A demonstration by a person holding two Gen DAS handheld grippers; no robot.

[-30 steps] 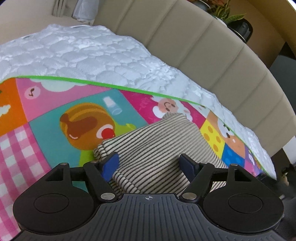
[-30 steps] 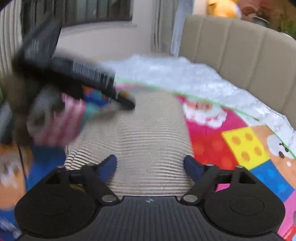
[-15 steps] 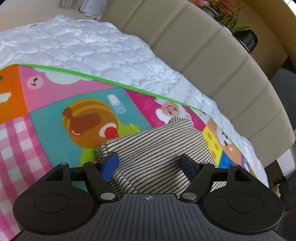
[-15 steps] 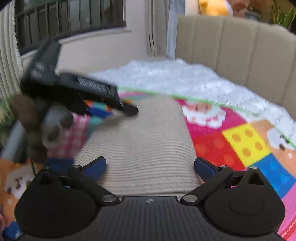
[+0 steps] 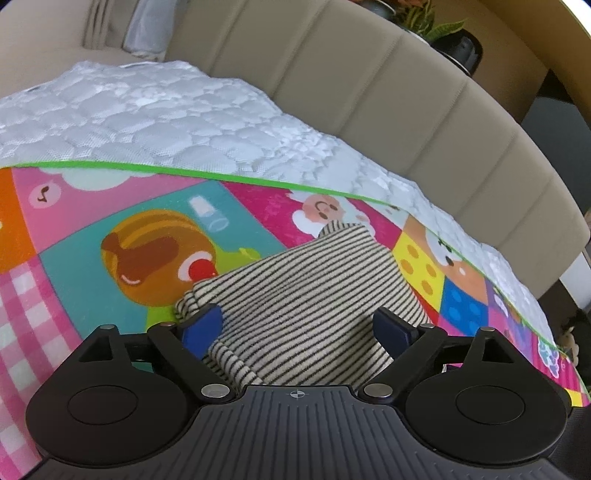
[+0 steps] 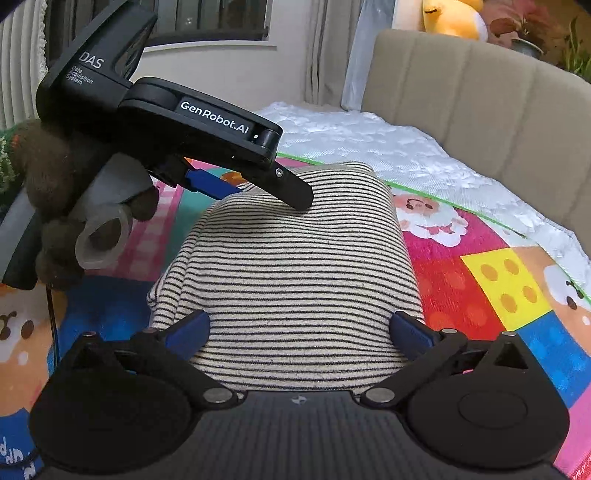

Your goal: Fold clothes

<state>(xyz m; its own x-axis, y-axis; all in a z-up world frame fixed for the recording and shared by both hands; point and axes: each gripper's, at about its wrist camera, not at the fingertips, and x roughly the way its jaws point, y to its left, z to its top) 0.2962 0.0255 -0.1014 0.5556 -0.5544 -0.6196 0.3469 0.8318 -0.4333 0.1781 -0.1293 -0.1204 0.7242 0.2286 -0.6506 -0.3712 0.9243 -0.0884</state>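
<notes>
A folded cream top with thin black stripes (image 5: 314,291) lies on a colourful play mat (image 5: 110,206) on a bed. My left gripper (image 5: 295,325) hovers over its near edge, jaws opening, the cloth under them and not pinched. In the right wrist view the same top (image 6: 295,273) fills the middle. My right gripper (image 6: 299,328) stands wide open astride its near end, pads off the cloth. The left gripper (image 6: 255,186), held by a hand in a brown glove (image 6: 55,192), reaches in from the upper left, with one black fingertip (image 6: 299,197) resting on the far part of the top.
A white quilted mattress (image 5: 166,122) shows beyond the mat's green edge. A beige padded headboard (image 5: 369,96) runs behind and to the right. A yellow plush toy (image 6: 454,18) and potted plants (image 5: 443,29) sit above it. A barred window (image 6: 221,18) is at the back.
Both pairs of jaws have spread wider over the striped top. In the right wrist view the left gripper has stopped swinging and now rests a fingertip on the cloth.
</notes>
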